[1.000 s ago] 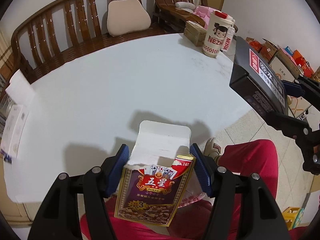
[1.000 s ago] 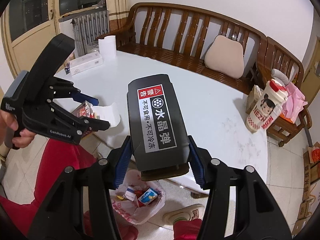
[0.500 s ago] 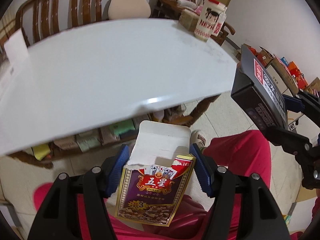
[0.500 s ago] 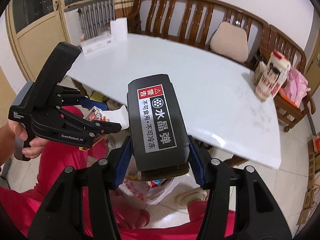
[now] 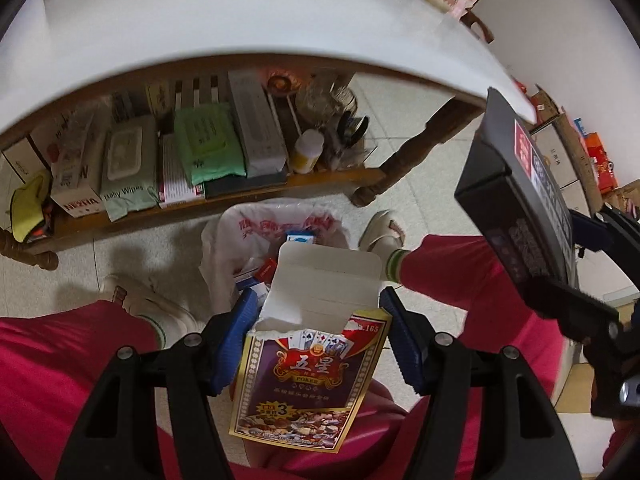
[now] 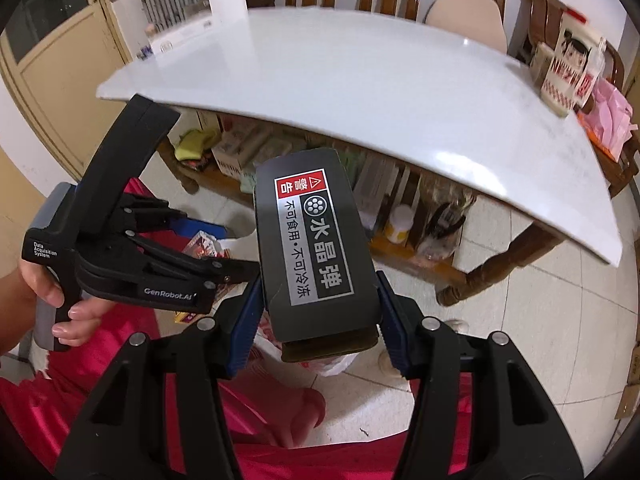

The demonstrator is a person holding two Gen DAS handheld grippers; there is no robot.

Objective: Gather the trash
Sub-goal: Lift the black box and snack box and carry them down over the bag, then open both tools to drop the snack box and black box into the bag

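My left gripper (image 5: 318,334) is shut on an opened playing-card box (image 5: 308,372), purple and gold with its white flap up. It hangs over a white plastic trash bag (image 5: 256,224) on the floor, which holds several small packs. My right gripper (image 6: 318,316) is shut on a black box (image 6: 312,248) with a red warning label and silver lettering. In the left wrist view that black box (image 5: 520,204) shows at the right, above a red-trousered leg. A small part of the bag (image 6: 332,364) peeks out under the black box.
A white table (image 6: 360,80) sits above a wooden lower shelf (image 5: 240,196) crowded with wipes packs, boxes and a bottle. A person's red-clad legs (image 5: 60,360) and shoes (image 5: 380,228) flank the bag. A printed carton (image 6: 568,68) stands at the table's far right.
Both grippers have dropped from tabletop height to below the table edge, each keeping its box. The trash bag and lower shelf have come into the left wrist view.
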